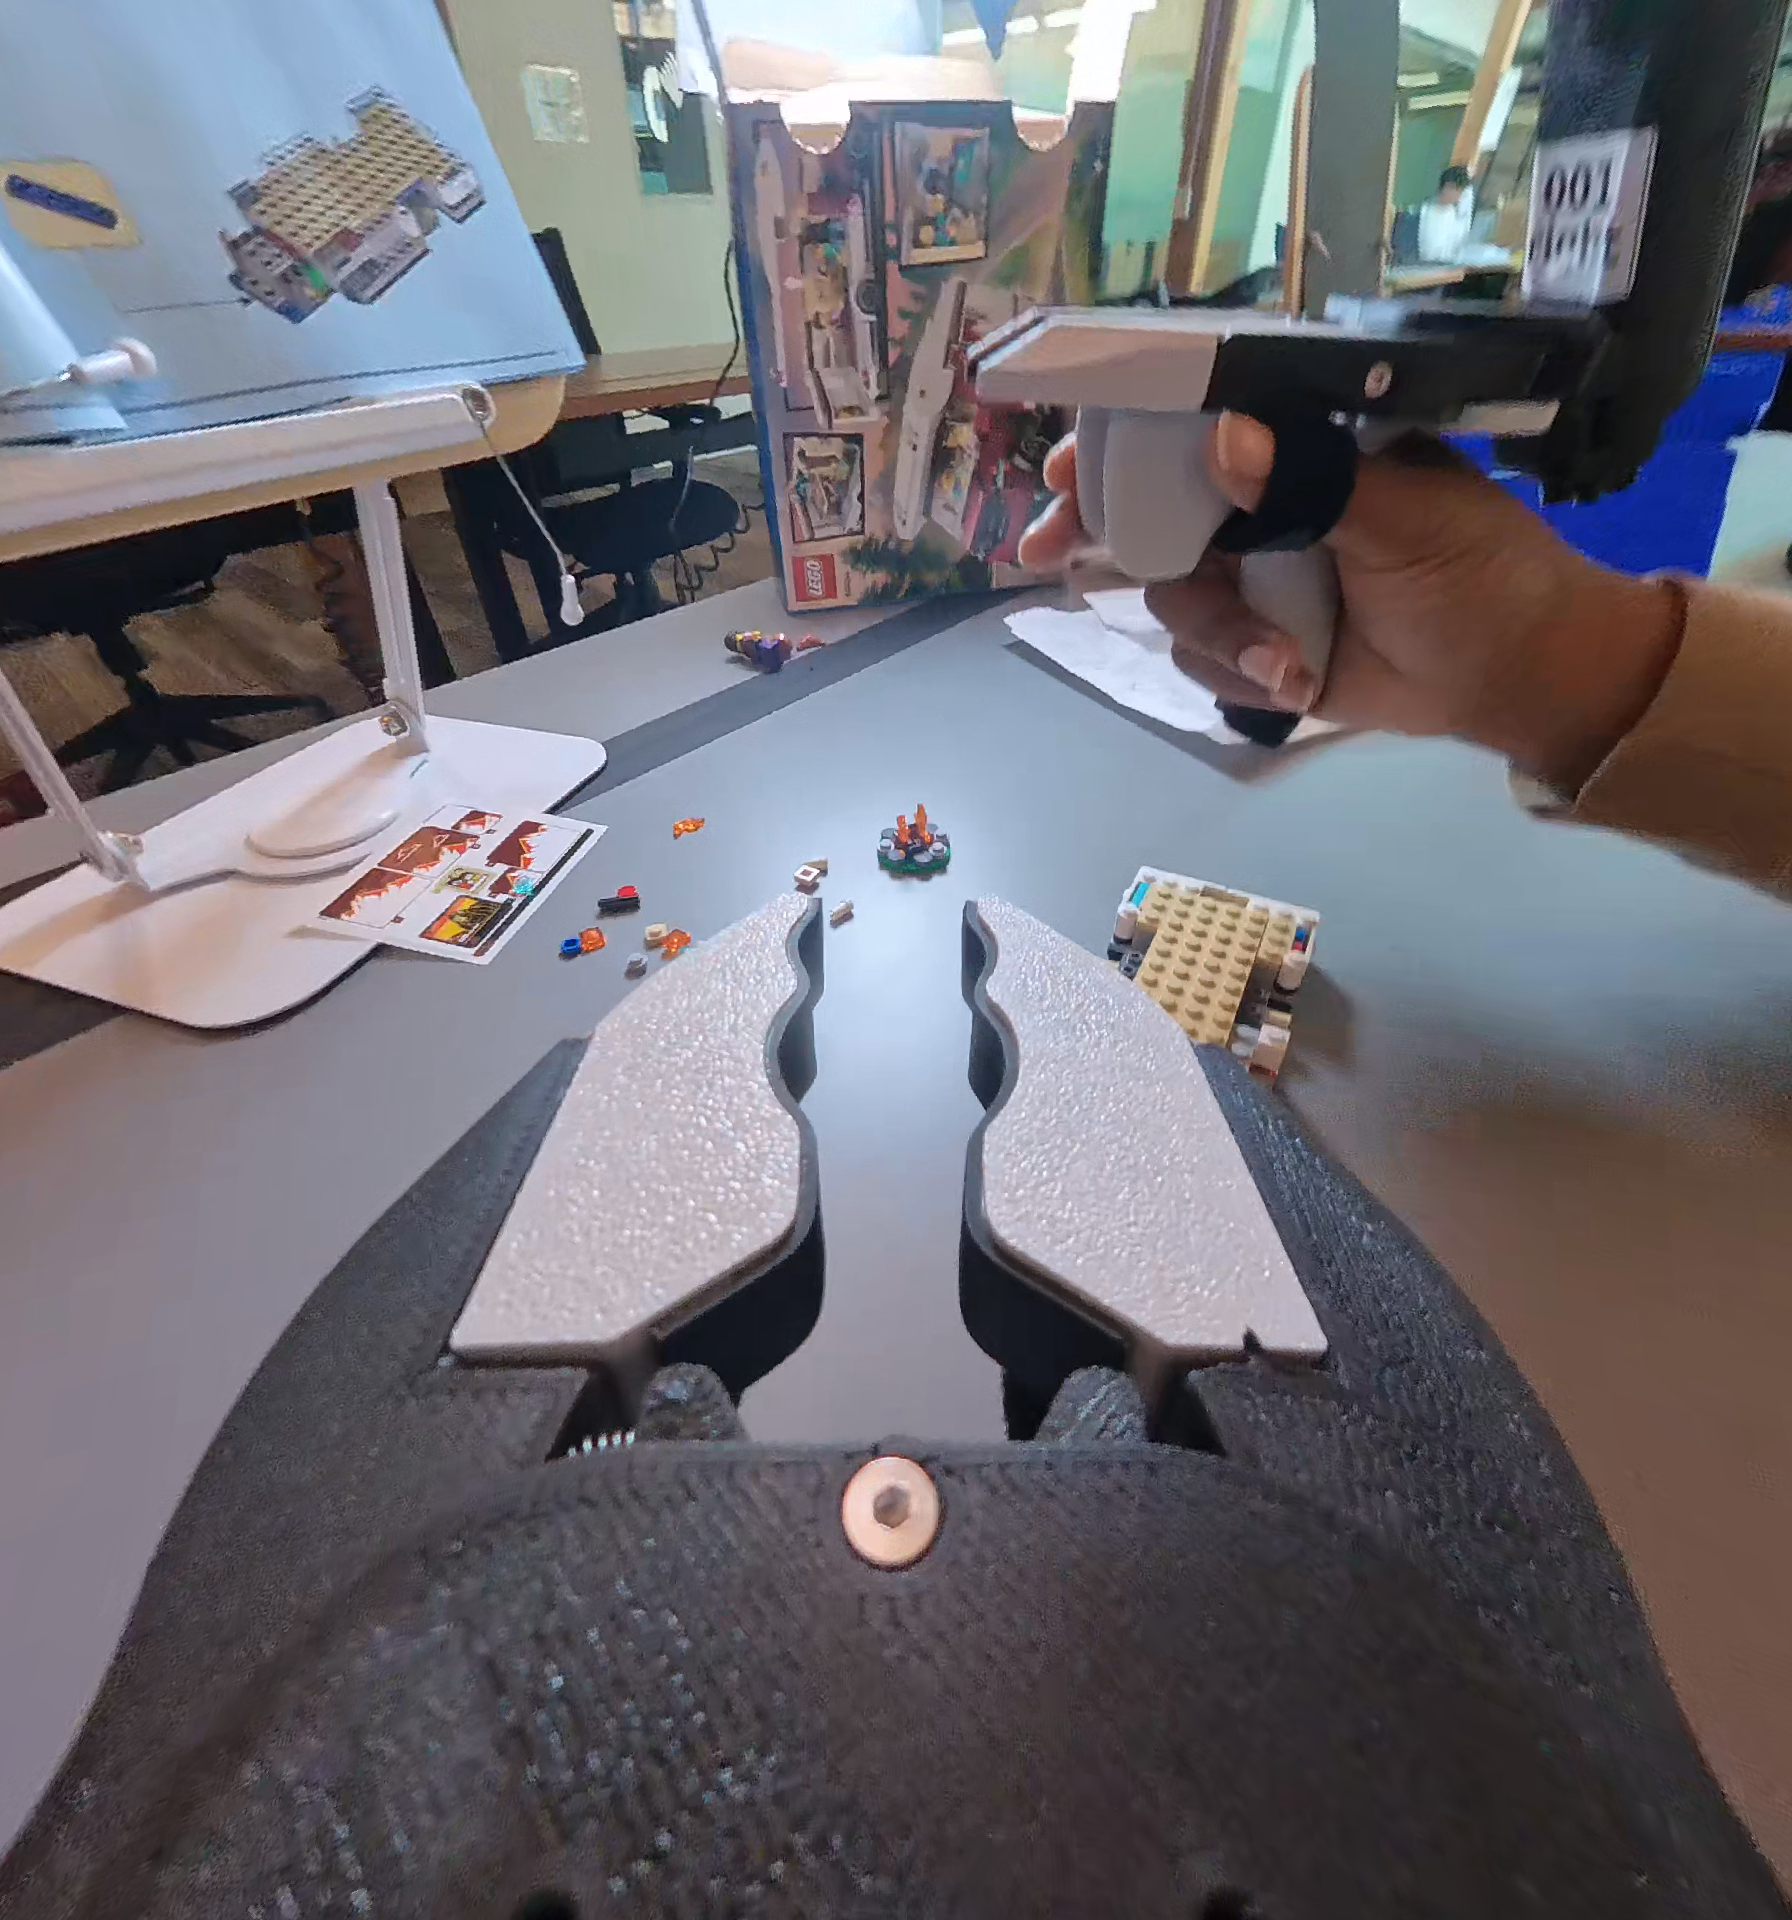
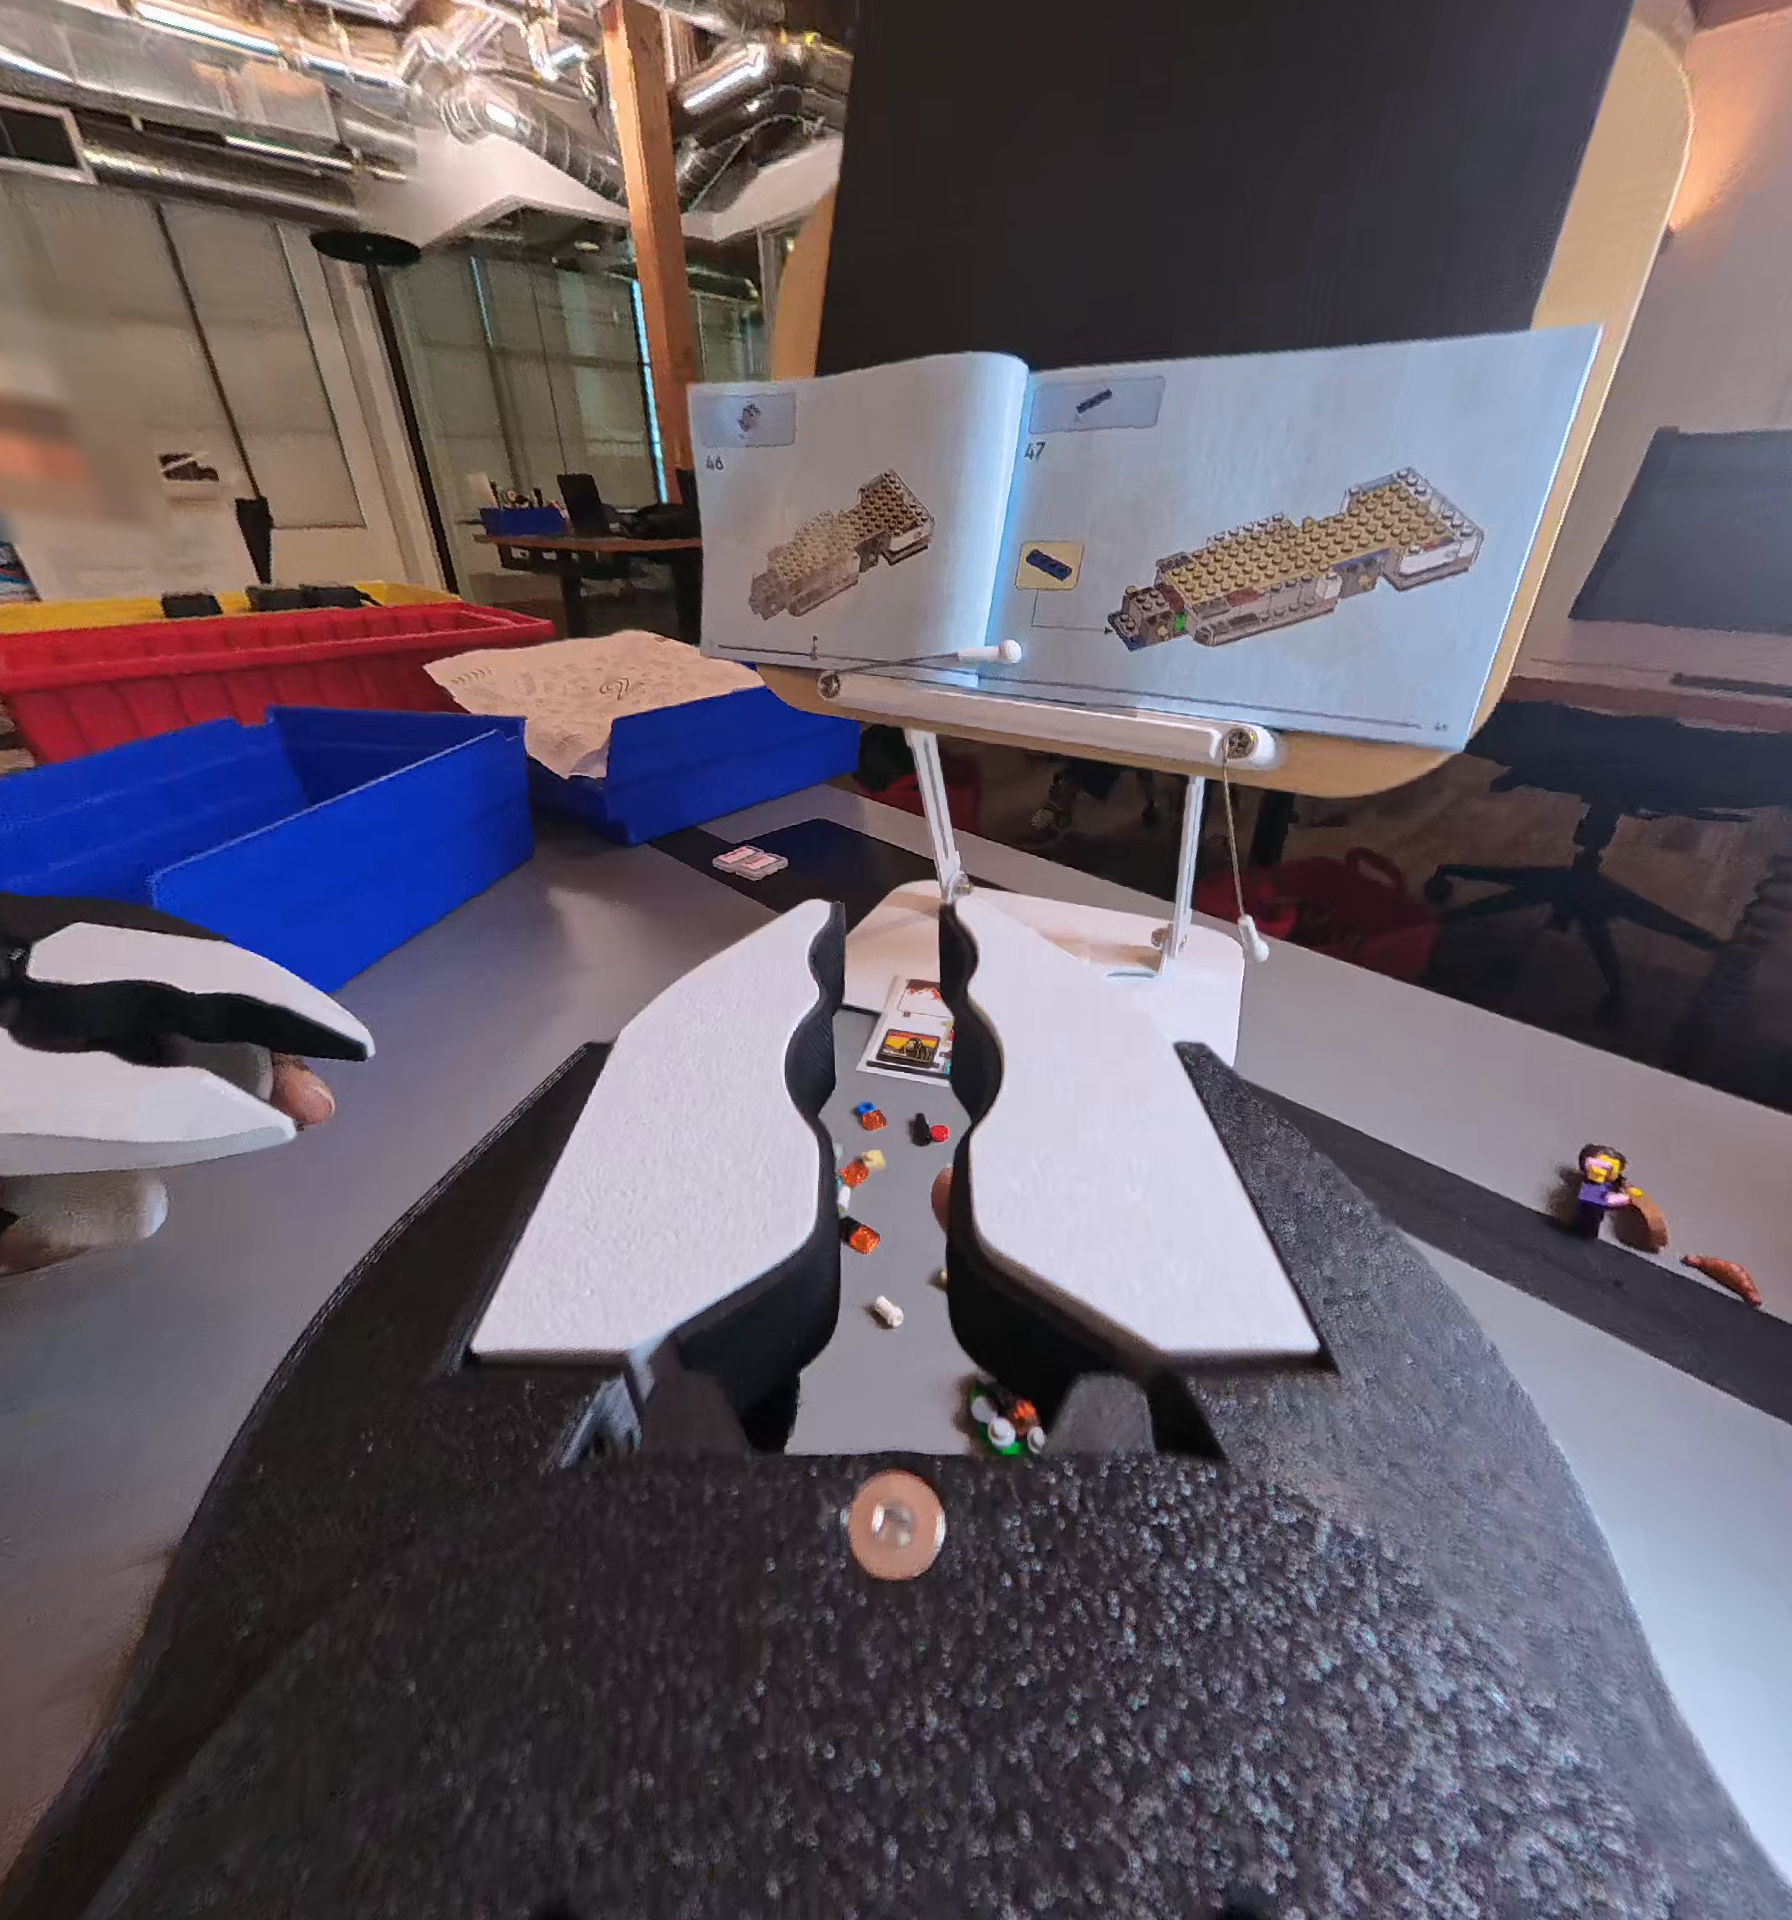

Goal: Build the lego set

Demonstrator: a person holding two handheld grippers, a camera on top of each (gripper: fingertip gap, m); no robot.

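We see the left tool (image 1: 892, 914) parted and grasping nothing, hovering low over the grey tabletop (image 1: 1027, 727). Just past its left fingertip lie a small tan piece (image 1: 842, 911) and a scatter of loose bricks (image 1: 617, 930); a round campfire build (image 1: 915, 840) stands a little farther ahead, and a tan studded assembly (image 1: 1209, 961) sits just beside its right finger. A sticker sheet (image 1: 461, 878) rests partly on the white stand base (image 1: 248, 831).

The right tool (image 2: 892, 925), held higher in a hand (image 1: 1391, 613), is also parted with nothing between its pads; the loose bricks (image 2: 871, 1174) show on the tabletop below its gap. Beyond it an open instruction booklet (image 2: 1131, 520) sits on the stand.

Judging by that booklet's longer pictured model, the assembly looks only partly built, with pieces unplaced.
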